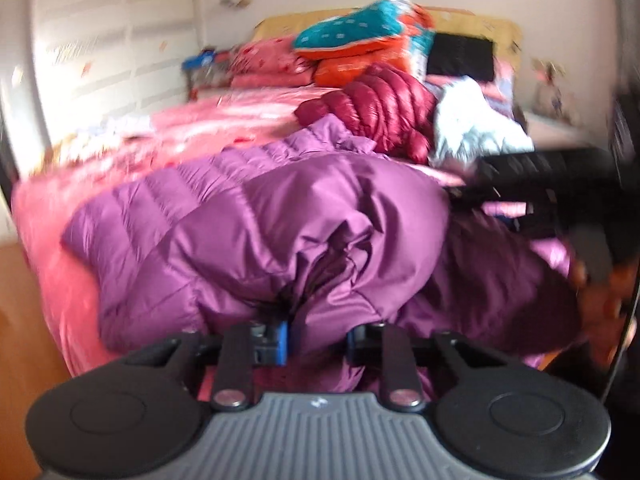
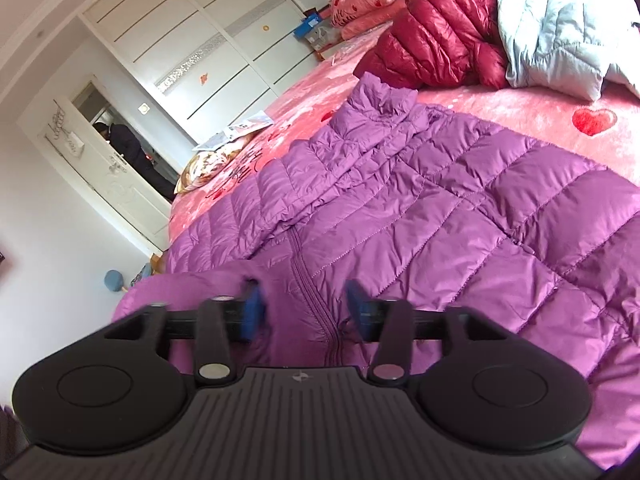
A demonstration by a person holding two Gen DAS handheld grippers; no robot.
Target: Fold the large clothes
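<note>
jacket: purple down jacket (image 2: 400,208) is lying spread across the pink bed (image 2: 500,108), collar toward the pillows
left hand-held gripper (image 1: 318,338): is pinching a bunched fold of the jacket between its blue pads
right hand-held gripper (image 2: 304,308): jaws are standing apart over the zipper, gripping nothing
behind: maroon jacket (image 2: 436,28) and pale blue jacket (image 2: 560,28) are lying heaped

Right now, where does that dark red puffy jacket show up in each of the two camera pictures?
Left wrist view: dark red jacket sits upper middle, behind the purple jacket.
Right wrist view: it lies along the top edge, right of centre.
Shared landmark: the pale blue garment right beside it.
</note>
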